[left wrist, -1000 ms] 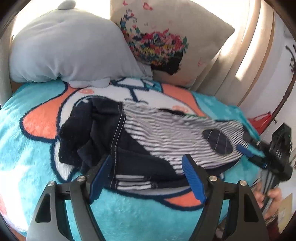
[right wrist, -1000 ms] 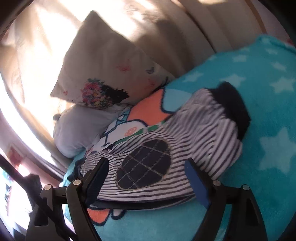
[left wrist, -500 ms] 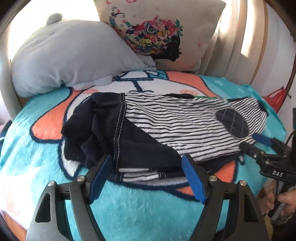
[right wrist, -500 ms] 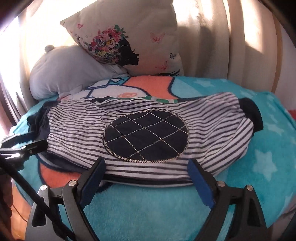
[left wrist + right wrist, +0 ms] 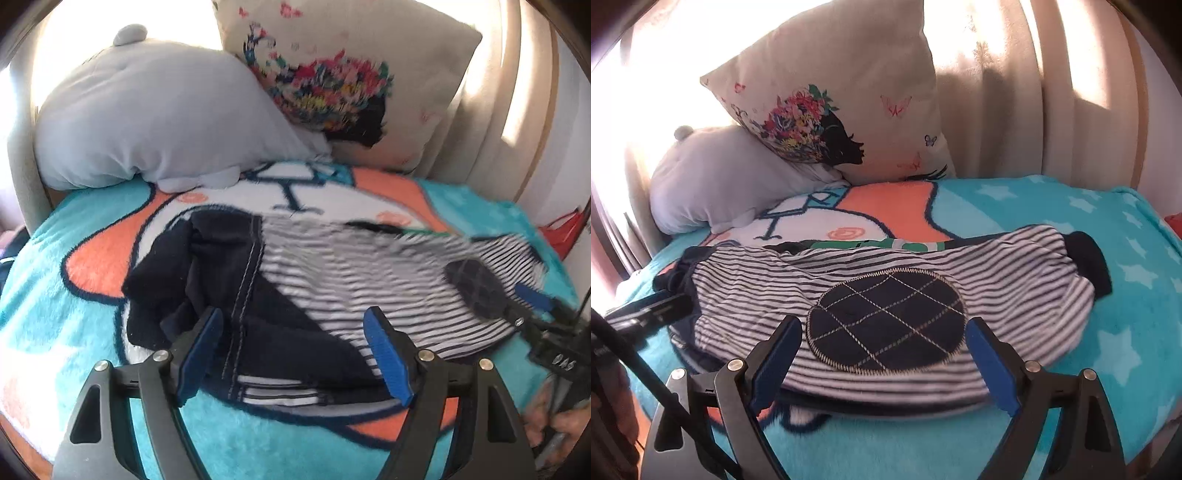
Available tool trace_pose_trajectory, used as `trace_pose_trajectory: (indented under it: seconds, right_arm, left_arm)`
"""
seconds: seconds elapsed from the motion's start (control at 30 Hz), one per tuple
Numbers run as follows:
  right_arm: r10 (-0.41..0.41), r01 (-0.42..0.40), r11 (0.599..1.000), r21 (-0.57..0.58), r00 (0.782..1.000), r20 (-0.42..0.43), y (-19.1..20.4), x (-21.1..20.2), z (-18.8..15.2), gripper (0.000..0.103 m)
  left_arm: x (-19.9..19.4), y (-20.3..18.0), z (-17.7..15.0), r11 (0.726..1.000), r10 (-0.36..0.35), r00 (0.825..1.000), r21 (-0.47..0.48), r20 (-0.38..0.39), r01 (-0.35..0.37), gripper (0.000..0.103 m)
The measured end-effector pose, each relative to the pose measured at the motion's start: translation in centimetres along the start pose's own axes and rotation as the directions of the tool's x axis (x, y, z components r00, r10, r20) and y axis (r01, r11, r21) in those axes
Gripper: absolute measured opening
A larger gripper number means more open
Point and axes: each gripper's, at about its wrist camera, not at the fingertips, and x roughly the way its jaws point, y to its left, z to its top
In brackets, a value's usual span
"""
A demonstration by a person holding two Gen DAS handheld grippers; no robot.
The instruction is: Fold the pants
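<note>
Striped pants (image 5: 354, 288) are lying flat across a turquoise cartoon blanket (image 5: 74, 295) on a bed, dark waistband bunched at one end, dark cuff (image 5: 1089, 266) at the other. You are holding your left gripper (image 5: 295, 347) at the waistband end, its blue-padded jaws spread wide and gripping nothing. Your right gripper (image 5: 886, 363) is sitting near the leg, just before the round quilted knee patch (image 5: 886, 317), jaws also spread wide and holding nothing. A grey plush pillow (image 5: 147, 114) and a floral cushion (image 5: 842, 103) are leaning behind.
</note>
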Motion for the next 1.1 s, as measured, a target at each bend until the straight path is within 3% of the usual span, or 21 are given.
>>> trace_pose_trajectory:
  seconds: [0.2, 0.47, 0.8, 1.1]
  right_arm:
    - [-0.044, 0.041, 0.998, -0.042, 0.997, -0.067, 0.3, 1.8, -1.3, 0.093]
    - [-0.029, 0.027, 0.999, -0.031, 0.997, -0.065, -0.3, 0.7, -2.7, 0.094]
    - [-0.011, 0.011, 1.000, 0.015, 0.999, 0.051, -1.5, -2.6, -1.9, 0.094]
    - [-0.070, 0.057, 0.992, 0.113, 0.991, 0.117, -5.8, -4.9, -1.4, 0.095]
  left_arm:
    - [-0.2, -0.2, -0.8, 0.999, 0.009, 1.000, 0.051, -0.025, -0.008, 0.077]
    - [-3.2, 0.1, -0.4, 1.000, -0.020, 1.000, 0.003, 0.012, 0.020, 0.077]
    - [-6.6, -0.6, 0.8, 1.000, 0.004, 0.994, -0.008, 0.110, -0.003, 0.078]
    - [-6.7, -2.0, 1.5, 1.000, 0.006, 0.993, 0.024, 0.120, -0.009, 0.078]
